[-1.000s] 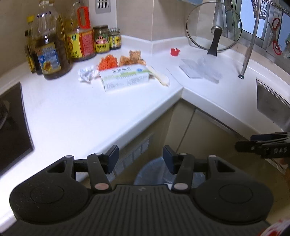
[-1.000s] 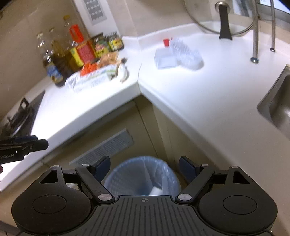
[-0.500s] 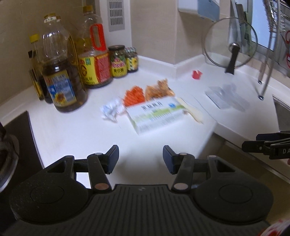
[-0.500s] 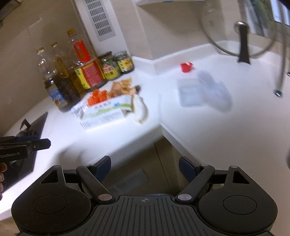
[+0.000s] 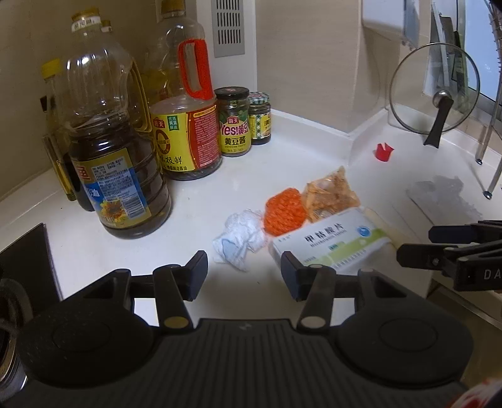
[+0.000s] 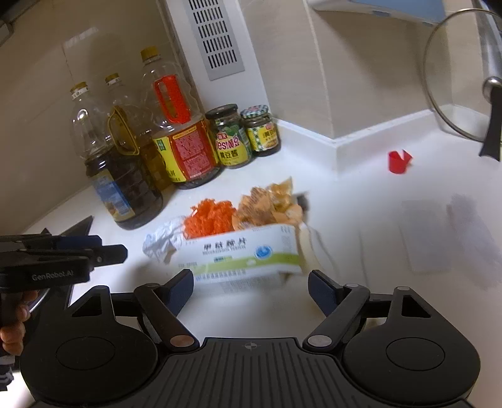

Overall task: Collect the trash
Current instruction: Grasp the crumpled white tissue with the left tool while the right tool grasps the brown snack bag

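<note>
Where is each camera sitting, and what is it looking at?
Left wrist: sits on the left gripper, looks down at the crumpled tissue and bottles; the right gripper's fingers poke in from the right.
Right wrist: sits on the right gripper, jaws closing on nothing, facing the medicine box; the left gripper and a hand show at left.
Both see: box, orange net, red cap, glass lid.

A white tabletop wraps round a corner beneath beige tiled walls. A slotted vent panel runs up the corner post. A black hob is set into the tabletop's left end, and a window shows pale light at far right.
</note>
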`<state>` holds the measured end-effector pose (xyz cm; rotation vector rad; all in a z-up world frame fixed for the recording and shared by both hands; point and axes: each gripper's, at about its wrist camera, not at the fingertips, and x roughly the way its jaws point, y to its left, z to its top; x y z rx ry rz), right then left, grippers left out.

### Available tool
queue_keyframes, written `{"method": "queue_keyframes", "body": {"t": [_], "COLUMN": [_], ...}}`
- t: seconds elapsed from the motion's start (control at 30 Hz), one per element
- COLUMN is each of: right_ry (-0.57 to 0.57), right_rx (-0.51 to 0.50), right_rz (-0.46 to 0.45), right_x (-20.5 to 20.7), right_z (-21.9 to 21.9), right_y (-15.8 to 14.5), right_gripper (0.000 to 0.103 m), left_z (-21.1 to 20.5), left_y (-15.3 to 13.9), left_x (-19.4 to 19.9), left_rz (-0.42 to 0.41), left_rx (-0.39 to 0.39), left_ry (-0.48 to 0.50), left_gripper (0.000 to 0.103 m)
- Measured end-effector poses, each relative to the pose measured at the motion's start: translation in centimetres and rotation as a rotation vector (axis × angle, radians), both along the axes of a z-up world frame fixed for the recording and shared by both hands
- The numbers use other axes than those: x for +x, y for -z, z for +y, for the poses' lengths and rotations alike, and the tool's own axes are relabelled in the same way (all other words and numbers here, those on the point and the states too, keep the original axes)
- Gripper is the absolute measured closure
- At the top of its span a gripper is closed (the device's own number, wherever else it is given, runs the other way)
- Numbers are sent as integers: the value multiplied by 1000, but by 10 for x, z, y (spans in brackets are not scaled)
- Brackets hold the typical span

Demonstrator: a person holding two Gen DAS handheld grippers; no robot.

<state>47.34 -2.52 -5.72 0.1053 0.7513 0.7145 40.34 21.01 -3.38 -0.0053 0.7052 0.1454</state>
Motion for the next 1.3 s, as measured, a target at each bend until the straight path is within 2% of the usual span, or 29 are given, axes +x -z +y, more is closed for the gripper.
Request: {"method": "queue_keyframes", "body": {"t": [0.37,0.6,0.97,1.13,1.3], "right_ry": [59,86,84,72,47], "right_rx": [-20,-24,-31,-44,-79], "right_rz": [-14,0,6,3,-41], "right_x": [31,44,58,63,69], "right_z": [15,13,18,24,38], "right_y": [3,9,15,18,20], "right_gripper": [27,27,27,27,27], "left_z": [19,22,26,25,29], "left_y": [25,38,51,48,33], "left_x": [53,74,84,82,76], "left_rz": [28,44,77,57,13], "left_rx": [1,9,-16,2,14], "left_ry": [27,59,80,78,35], "left_gripper": [55,59,75,89,90]}}
